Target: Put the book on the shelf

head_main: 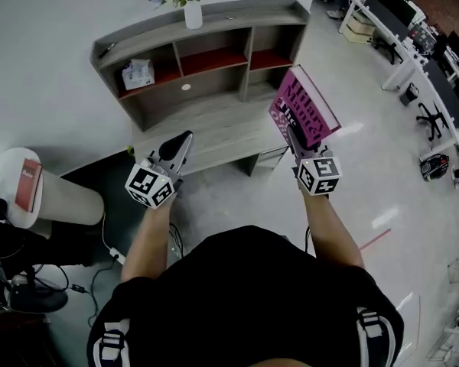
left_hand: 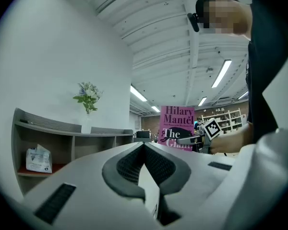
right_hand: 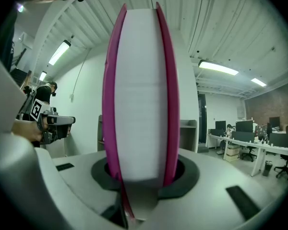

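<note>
At the far left, a round side table (head_main: 61,197) carries a red book (head_main: 28,183) that plays no part here. The left gripper (head_main: 185,138) is held level with its jaws together and nothing between them, pointing toward the shelf unit (head_main: 214,29).

That unit stands ahead against the wall, with a tissue pack (head_main: 138,73) in its left compartment and a vase of flowers (head_main: 193,14) on top. The middle and right compartments look free.

On the right, the pink book (head_main: 306,105) stands upright in the air, near the unit's right end but well apart from it. The right gripper (head_main: 297,140) has its jaws clamped on the book's lower edge, and the page block faces that gripper's camera.

The step in hand appears to be the carry toward the shelf. The book is held low and is probably top-heavy, so a firm clamp and a slow approach suit it best. It should line up with an open compartment before going in, and the free left gripper could steady its upper edge.
</note>
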Available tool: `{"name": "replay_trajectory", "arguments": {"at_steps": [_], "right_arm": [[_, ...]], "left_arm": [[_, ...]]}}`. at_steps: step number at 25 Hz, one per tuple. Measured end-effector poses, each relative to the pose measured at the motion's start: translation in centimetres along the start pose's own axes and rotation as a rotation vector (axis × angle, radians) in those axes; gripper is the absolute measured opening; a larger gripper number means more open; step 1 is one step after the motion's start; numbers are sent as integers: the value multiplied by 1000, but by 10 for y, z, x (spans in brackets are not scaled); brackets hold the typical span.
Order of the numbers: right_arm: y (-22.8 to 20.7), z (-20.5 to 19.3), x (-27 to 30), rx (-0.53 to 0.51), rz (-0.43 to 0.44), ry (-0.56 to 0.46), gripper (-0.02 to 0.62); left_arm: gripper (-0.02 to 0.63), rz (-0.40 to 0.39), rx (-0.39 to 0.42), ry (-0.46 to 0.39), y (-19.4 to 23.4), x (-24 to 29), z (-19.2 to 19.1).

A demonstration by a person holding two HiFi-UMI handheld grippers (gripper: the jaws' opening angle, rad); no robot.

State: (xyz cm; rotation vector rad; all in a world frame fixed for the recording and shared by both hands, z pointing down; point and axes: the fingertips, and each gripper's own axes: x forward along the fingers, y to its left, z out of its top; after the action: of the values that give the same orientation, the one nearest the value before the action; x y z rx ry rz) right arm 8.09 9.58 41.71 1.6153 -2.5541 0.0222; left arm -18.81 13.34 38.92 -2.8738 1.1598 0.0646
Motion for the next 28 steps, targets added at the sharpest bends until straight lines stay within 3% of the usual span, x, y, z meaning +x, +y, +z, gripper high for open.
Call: {"name": "replay_trajectory", "arguments": {"at_steps": [19,28], "right_arm": [[-1,-3,-3,33,-7,-7,147],[-5,-6,-4,43,-10,-6,149]], "left_arm": [[17,-59,-23,38,-2,4,-17],[17,-74,-33,96,-9,2,-26]]}}
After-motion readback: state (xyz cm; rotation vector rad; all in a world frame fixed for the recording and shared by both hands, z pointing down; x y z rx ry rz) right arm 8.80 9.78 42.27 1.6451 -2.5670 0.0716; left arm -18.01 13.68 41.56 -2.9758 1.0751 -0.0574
